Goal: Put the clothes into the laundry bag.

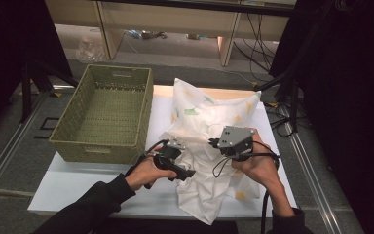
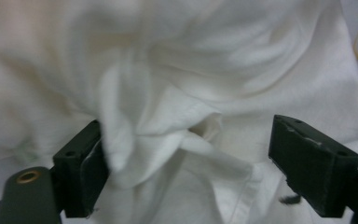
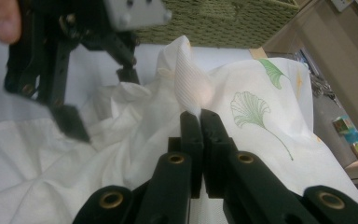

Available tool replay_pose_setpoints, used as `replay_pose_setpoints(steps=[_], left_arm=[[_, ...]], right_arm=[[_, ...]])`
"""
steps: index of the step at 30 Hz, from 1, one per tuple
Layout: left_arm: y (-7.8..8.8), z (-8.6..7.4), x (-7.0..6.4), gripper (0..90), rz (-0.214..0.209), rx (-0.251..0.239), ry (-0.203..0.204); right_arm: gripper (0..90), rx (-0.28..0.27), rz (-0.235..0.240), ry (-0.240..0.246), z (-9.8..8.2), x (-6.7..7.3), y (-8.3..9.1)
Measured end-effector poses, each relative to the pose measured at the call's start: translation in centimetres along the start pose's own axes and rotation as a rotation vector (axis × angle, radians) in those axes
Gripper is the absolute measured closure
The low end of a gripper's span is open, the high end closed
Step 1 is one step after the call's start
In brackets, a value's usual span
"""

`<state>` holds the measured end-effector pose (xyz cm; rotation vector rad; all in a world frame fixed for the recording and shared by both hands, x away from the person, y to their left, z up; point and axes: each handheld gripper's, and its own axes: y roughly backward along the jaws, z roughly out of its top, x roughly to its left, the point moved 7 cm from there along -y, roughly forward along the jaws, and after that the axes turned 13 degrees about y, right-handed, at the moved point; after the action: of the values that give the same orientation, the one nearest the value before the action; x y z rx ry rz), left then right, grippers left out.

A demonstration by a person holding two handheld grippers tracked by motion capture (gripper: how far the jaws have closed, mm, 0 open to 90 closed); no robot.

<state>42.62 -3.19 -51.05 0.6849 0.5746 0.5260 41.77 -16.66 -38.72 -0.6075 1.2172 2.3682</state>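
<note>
Pillowcase (image 1: 209, 141), white with a ginkgo-leaf print, lies crumpled on the white counter (image 1: 78, 183), just right of the woven basket (image 1: 102, 114); far end bulges up, near end hangs toward the counter's front edge.

Right tongs (image 3: 199, 115) are clamped tight on a raised pinch of the fabric, which peaks above the tips. Left tongs (image 2: 186, 158) stand wide, a hemmed fold lying loose between the jaws, pads not pressing on it.

Handling, as a judgement: light, limp, no stiffness, so it will sag and drape from any single hold. Cotton-like weave should grip fine, low slip risk. Not fragile. Best hold is the stitched hem (image 2: 242, 196) or a corner; a pinch mid-panel just drags up a bunch of layers.

Hard to read: whether a pillow sits inside the bulged far end can't be told. Where the opening lies is unclear under the folds. How many layers the right tongs hold is hidden. Left gripper view is soft-focus up close. Basket looks empty as far as its floor shows.
</note>
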Motion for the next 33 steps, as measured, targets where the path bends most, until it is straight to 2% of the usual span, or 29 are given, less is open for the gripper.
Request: replay_pose_setpoints(steps=[1,2,4,5,6,7,8,9,10,11,12,15,16,17,18,19,20,21,22,23,24,26,28,30,33], left_arm=[[-0.4,0.0,0.0,16.0,0.011,0.012,0.005],[-0.8,0.2,-0.1,16.1,0.01,0.003,0.006],[-1.6,0.7,-0.1,17.6,0.014,-0.022,0.038],[-1.9,0.9,0.0,20.2,0.013,-0.022,0.03],[-2.3,1.2,0.1,24.0,0.007,-0.036,0.049],[-2.7,1.5,0.0,32.1,0.0,-0.07,0.079],[-3.1,1.9,-0.1,42.2,-0.017,-0.09,0.089],[-3.2,2.1,0.2,49.7,-0.024,-0.08,0.065],[-3.1,2.4,0.3,62.0,-0.035,-0.085,0.065],[-3.1,2.7,0.1,68.6,-0.047,-0.107,0.088],[-3.1,3.3,0.0,73.4,-0.052,-0.162,0.104],[-2.2,4.4,-0.4,77.8,-0.038,-0.21,0.097],[-1.9,4.9,-0.4,78.2,-0.038,-0.224,0.104],[-1.4,5.5,-0.2,78.5,-0.025,-0.234,0.091],[-1.2,5.8,0.1,78.7,-0.02,-0.22,0.073],[-1.3,6.6,0.3,78.8,-0.018,-0.268,0.116],[-1.5,7.2,0.8,78.8,-0.007,-0.287,0.142],[-1.8,7.6,1.4,78.7,0.008,-0.302,0.16],[-2.1,7.8,1.9,78.7,0.009,-0.307,0.184],[-2.6,7.7,2.5,78.3,-0.001,-0.298,0.232],[-2.8,7.6,2.8,77.1,0.001,-0.285,0.247],[-3.3,7.0,3.1,72.5,0.002,-0.249,0.239],[-3.2,6.3,3.0,63.9,-0.008,-0.221,0.235],[-2.8,5.8,2.9,54.2,0.003,-0.215,0.226],[-1.7,4.6,2.4,37.0,0.015,-0.169,0.177]], right_arm=[[89.9,-0.001,0.002,0.001,0.0,0.0,0.0],[89.9,0.0,0.003,0.004,0.0,0.0,-0.1],[89.9,0.001,0.006,0.0,0.0,0.1,-0.1],[89.9,0.0,0.009,0.003,0.0,0.1,-0.2],[89.9,0.003,0.011,-0.001,0.0,0.2,-0.2],[89.9,0.002,0.007,0.002,0.0,0.1,-0.2],[89.9,0.002,0.007,0.002,-0.1,0.1,-0.2],[89.9,0.002,0.008,0.003,-0.1,0.1,-0.2],[89.9,0.003,0.009,0.002,0.0,0.2,-0.2],[89.9,0.005,0.008,0.001,0.0,0.2,-0.2],[89.9,0.006,0.013,0.003,0.0,0.3,-0.2],[89.9,0.004,0.022,0.031,0.2,0.4,-0.1],[90.0,0.0,0.023,0.037,0.3,0.4,-0.1],[90.0,-0.002,0.029,0.04,0.4,0.5,0.0],[90.0,-0.004,0.031,0.042,0.6,0.5,0.1],[90.0,0.0,0.03,0.025,0.6,0.6,0.2],[90.0,0.007,0.035,0.025,0.7,0.7,0.3],[90.0,0.024,0.032,0.055,0.6,0.6,0.4],[90.0,0.024,0.042,0.05,0.7,0.8,0.3],[90.0,0.029,0.049,0.046,0.6,0.9,0.3],[90.0,0.033,0.046,0.049,0.4,0.8,0.1],[90.0,0.036,0.049,0.039,0.2,0.8,-0.1],[90.0,0.034,0.058,0.021,-0.1,0.9,-0.3],[90.0,0.036,0.057,0.015,-0.4,0.9,-0.4],[90.0,0.037,0.053,0.009,-0.5,0.8,-0.4]])
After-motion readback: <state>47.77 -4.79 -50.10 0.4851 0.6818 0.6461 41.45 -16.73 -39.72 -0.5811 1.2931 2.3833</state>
